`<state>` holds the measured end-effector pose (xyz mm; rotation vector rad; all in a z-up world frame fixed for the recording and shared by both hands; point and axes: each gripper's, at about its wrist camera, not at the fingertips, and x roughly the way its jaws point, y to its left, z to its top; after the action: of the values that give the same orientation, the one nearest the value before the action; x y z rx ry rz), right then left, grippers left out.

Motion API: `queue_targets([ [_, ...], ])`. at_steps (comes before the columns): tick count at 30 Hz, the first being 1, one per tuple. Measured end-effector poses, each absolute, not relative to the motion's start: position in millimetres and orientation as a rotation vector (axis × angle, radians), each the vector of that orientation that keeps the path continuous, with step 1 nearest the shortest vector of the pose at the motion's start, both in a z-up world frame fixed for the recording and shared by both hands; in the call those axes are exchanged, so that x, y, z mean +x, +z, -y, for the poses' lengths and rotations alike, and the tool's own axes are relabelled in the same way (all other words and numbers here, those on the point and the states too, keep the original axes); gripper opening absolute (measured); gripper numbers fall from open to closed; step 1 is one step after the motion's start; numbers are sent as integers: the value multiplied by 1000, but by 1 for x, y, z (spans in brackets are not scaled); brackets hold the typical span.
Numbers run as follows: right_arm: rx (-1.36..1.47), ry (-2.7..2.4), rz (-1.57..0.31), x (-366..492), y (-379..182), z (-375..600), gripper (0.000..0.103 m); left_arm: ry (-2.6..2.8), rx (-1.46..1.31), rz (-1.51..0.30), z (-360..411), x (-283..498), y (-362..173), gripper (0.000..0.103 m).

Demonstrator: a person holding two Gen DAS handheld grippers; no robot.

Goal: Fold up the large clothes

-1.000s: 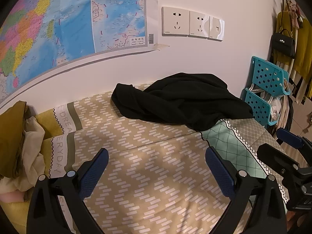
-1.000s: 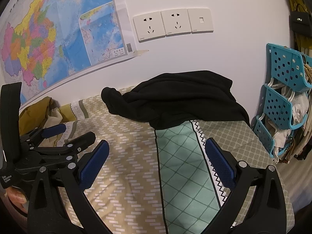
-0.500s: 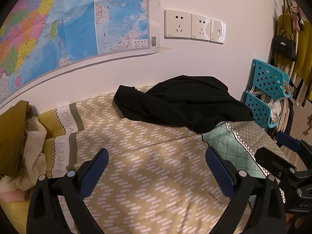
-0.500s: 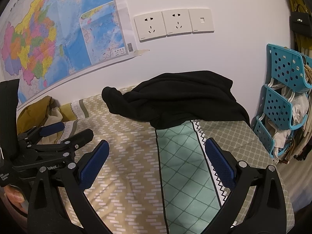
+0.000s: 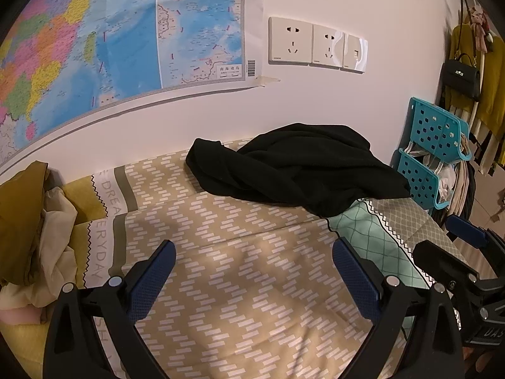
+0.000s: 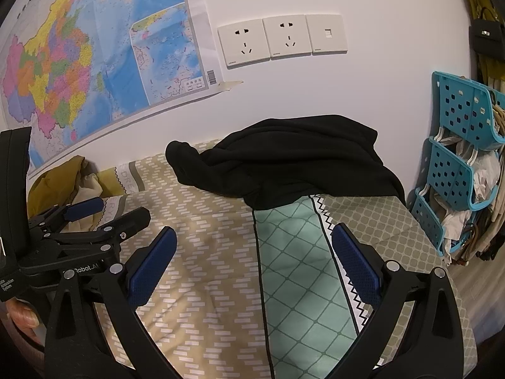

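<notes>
A black garment (image 5: 296,167) lies crumpled in a heap on the patterned bed cover (image 5: 240,287) at the far side, against the wall; it also shows in the right wrist view (image 6: 284,164). My left gripper (image 5: 252,271) is open and empty, hovering over the cover well short of the garment. My right gripper (image 6: 254,259) is open and empty too, over the green and beige part of the cover. The left gripper also shows at the left of the right wrist view (image 6: 107,214), and the right gripper at the right edge of the left wrist view (image 5: 454,240).
A heap of mustard and cream clothes (image 5: 28,230) lies at the left end of the bed. A blue perforated rack (image 6: 457,164) with hangers stands at the right of the bed. A wall map (image 5: 94,47) and sockets (image 5: 315,44) are behind.
Both grippers have drifted slightly; the view has shifted a little so the garment sits lower and closer. Nothing was gripped or moved.
</notes>
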<state>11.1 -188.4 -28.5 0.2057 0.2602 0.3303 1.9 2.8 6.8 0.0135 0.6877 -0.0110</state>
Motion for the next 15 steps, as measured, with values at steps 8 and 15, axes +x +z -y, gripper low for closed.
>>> queue_targets([
  [8, 204, 333, -261, 11, -29, 187, 97, -9, 14, -688, -5, 0, 5, 96],
  [15, 205, 339, -261, 11, -28, 186, 97, -9, 14, -687, -6, 0, 5, 96],
])
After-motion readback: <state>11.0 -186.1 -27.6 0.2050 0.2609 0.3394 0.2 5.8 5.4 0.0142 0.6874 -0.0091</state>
